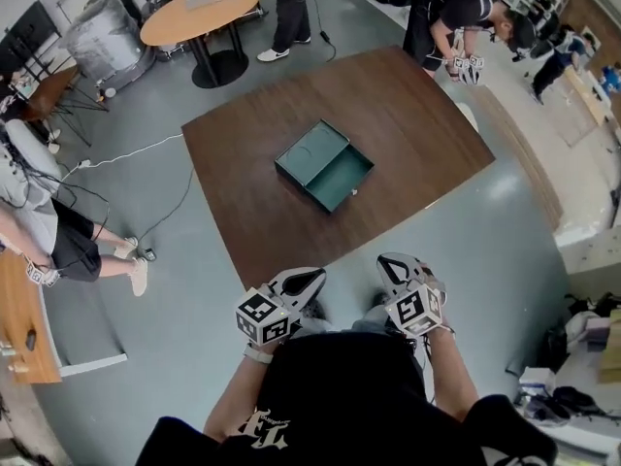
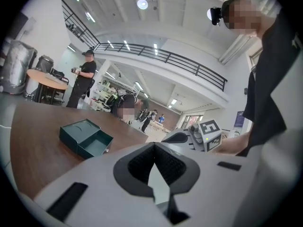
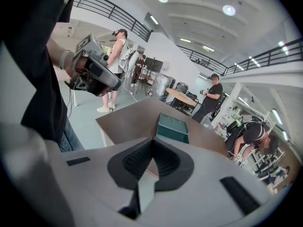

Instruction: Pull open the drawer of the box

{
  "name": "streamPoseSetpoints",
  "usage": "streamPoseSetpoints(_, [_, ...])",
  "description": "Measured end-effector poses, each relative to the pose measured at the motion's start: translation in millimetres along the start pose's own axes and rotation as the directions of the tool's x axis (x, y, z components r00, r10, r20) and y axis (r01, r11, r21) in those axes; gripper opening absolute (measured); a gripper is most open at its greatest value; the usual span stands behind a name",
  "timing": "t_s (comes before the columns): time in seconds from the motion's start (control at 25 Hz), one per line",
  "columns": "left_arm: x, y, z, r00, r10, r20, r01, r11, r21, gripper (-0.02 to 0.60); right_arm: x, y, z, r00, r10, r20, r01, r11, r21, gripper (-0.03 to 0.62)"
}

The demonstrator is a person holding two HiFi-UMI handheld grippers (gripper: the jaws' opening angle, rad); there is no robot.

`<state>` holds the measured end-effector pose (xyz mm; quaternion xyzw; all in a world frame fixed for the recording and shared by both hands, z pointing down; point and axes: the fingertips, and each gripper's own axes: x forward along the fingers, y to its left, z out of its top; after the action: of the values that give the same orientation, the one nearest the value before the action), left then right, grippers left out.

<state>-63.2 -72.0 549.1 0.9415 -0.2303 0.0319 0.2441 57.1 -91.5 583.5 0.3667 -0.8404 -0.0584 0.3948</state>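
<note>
A dark green box (image 1: 312, 149) lies in the middle of the brown table (image 1: 417, 124), its drawer (image 1: 341, 179) slid out toward the near right and empty. Both grippers are held close to my body, short of the table's near edge and well away from the box. My left gripper (image 1: 303, 282) is shut with nothing in it, and my right gripper (image 1: 400, 268) is likewise shut and empty. The left gripper view shows the box (image 2: 84, 138) far beyond its closed fingertips (image 2: 154, 145). In the right gripper view the box (image 3: 173, 128) stands just past the jaw tips (image 3: 153, 141).
A person (image 1: 456, 13) bends over the table's far right corner with grippers. Another person (image 1: 289, 8) stands by a round wooden table (image 1: 199, 13) at the back. Someone sits at the left (image 1: 44, 231), with cables (image 1: 126, 153) on the grey floor.
</note>
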Motion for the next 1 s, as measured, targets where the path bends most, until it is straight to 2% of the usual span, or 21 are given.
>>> streamPoseSetpoints(0.28, [22.8,-14.2,1.7,1.0,0.015,0.015,-0.015,1.0,-0.017,0.006,-12.4,-14.7,-18.1,0.999,-0.016,0.035,0.013,0.997,0.076,-0.011])
streamPoseSetpoints(0.48, [70.9,-41.9,-3.3,1.0,-0.005,-0.012,0.004,1.0,-0.009,0.006,-24.9,-52.7,-42.5,0.998,-0.031,0.054,0.026,0.995,0.098,-0.011])
streamPoseSetpoints(0.68, [114.2,-61.0,4.7,1.0,0.007,-0.019,-0.007,1.0,-0.001,0.006,-41.3,-89.1,-67.6,0.996,-0.04,0.077,0.031,0.992,0.12,-0.011])
streamPoseSetpoints(1.0, [161.6,-85.7,1.8,0.999,0.035,-0.02,-0.035,0.999,-0.007,0.006,-58.9,-118.5,-99.4,0.994,-0.02,0.112,0.004,0.989,0.147,-0.012])
